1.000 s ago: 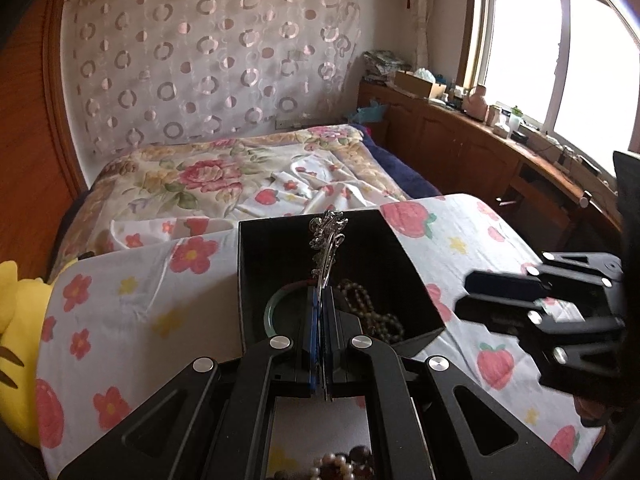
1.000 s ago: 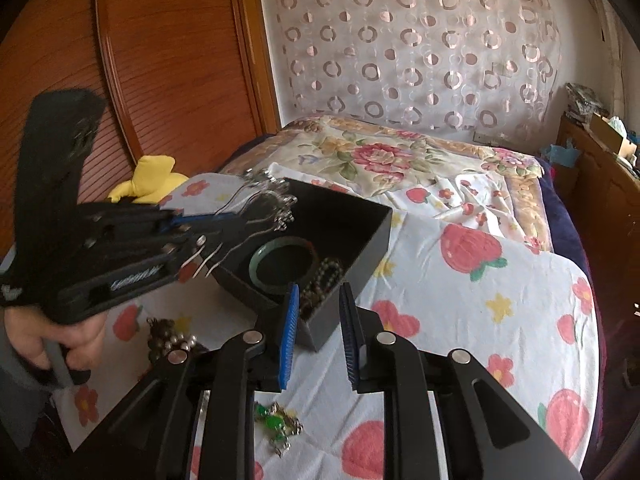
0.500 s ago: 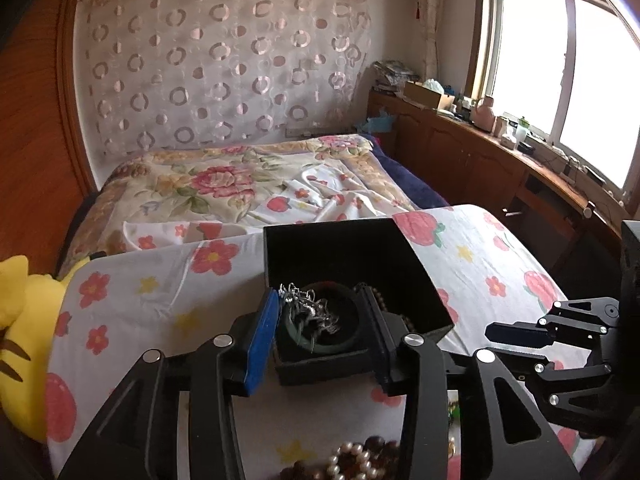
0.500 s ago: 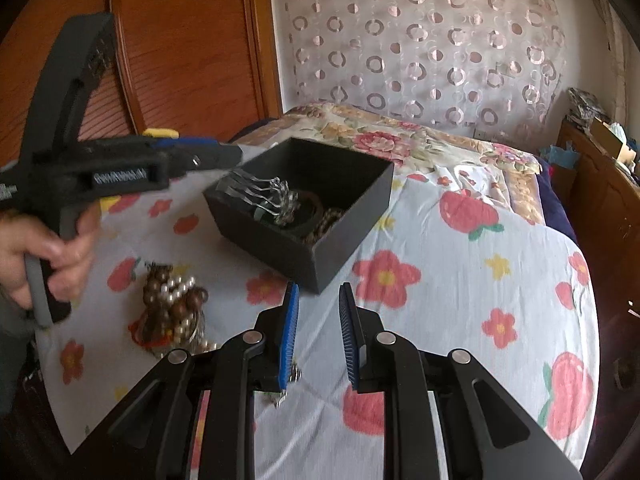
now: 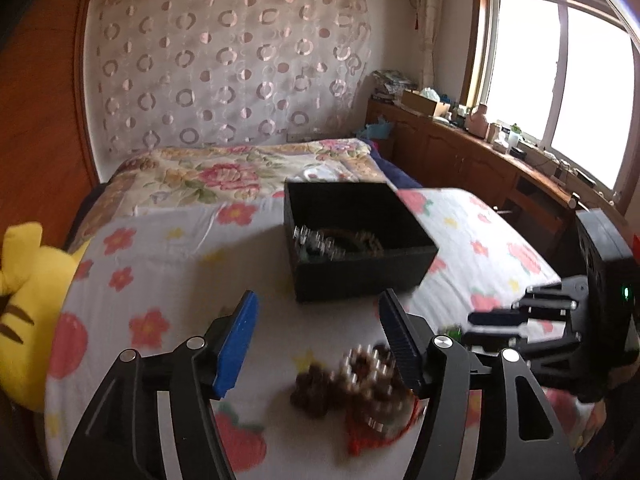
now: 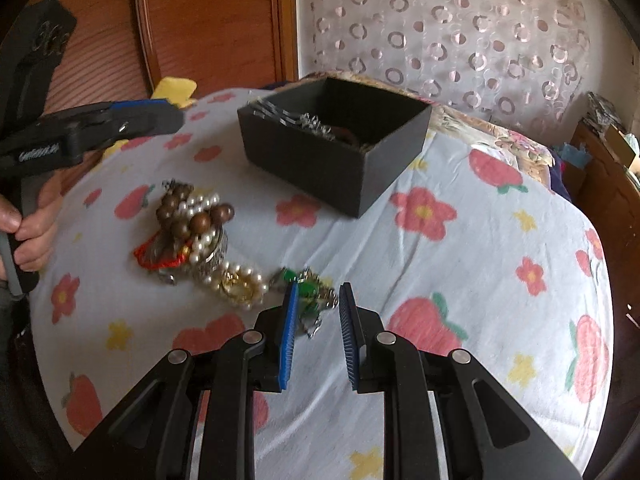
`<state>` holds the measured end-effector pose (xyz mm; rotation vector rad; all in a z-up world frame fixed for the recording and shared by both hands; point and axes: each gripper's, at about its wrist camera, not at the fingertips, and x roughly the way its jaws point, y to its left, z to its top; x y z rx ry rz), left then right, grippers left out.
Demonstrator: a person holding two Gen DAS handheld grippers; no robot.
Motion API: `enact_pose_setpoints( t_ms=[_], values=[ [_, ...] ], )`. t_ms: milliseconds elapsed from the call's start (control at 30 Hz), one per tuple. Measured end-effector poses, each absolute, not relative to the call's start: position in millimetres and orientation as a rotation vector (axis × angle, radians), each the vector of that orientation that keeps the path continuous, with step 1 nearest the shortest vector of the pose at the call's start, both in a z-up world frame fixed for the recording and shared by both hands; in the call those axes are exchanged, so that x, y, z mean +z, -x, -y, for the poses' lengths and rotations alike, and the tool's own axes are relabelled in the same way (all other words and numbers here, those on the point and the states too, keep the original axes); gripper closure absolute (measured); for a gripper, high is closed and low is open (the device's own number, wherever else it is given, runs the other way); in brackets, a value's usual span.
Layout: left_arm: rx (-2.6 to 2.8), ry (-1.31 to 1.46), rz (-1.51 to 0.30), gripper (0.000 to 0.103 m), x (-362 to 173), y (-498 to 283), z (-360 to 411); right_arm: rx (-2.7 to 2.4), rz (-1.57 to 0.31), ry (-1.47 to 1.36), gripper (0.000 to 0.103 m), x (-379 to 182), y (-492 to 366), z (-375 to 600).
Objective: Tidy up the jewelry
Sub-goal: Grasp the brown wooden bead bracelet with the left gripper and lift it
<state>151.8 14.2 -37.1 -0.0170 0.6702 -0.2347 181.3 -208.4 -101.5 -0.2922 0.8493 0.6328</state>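
Note:
A black open box (image 5: 356, 240) (image 6: 336, 144) stands on the flowered cloth and holds a silver hair comb (image 6: 288, 114), a green bangle and beads. A pile of brown wooden beads and pearls (image 6: 192, 220) (image 5: 356, 384) with a red cord lies in front of it. A pearl and gold bracelet (image 6: 240, 284) and a green-stone piece (image 6: 308, 292) lie nearby. My left gripper (image 5: 316, 340) is open and empty, above the bead pile. My right gripper (image 6: 318, 328) is open, with the green-stone piece just ahead of its fingertips.
A yellow plush toy (image 5: 28, 300) sits at the table's left edge. The flowered tablecloth (image 6: 480, 280) covers a round table. A bed (image 5: 224, 176) lies behind it, and a wooden counter (image 5: 500, 160) runs under the window at the right.
The left gripper let the silver comb go into the box, opened wide and drew back over the bead pile. The right gripper came down toward the green-stone piece.

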Motion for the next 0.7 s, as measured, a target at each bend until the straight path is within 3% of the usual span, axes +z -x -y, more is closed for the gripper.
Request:
enact_pose_setpoints(
  t_ms=[67,333,433,700],
  values=[
    [-0.237,0.021,-0.685,0.043,-45.0,-144.1,-19.0,0.629,-0.858,0.298,0.069,-104.5,-180.5,207.0],
    [-0.22,0.026,-0.735,0.043,-64.2,-130.6,-34.8,0.592,-0.857,0.314,0.068,-107.6,-181.4,200.6],
    [-0.232,0.031,-0.756,0.053,-70.0,-127.6,-40.6,0.593,-0.857,0.298,0.068,-108.0,-182.6,201.5],
    [-0.26,0.02,-0.83,0.061,-82.4,-138.1,-41.9,0.581,-0.856,0.296,0.066,-107.6,-186.2,205.2]
  ],
)
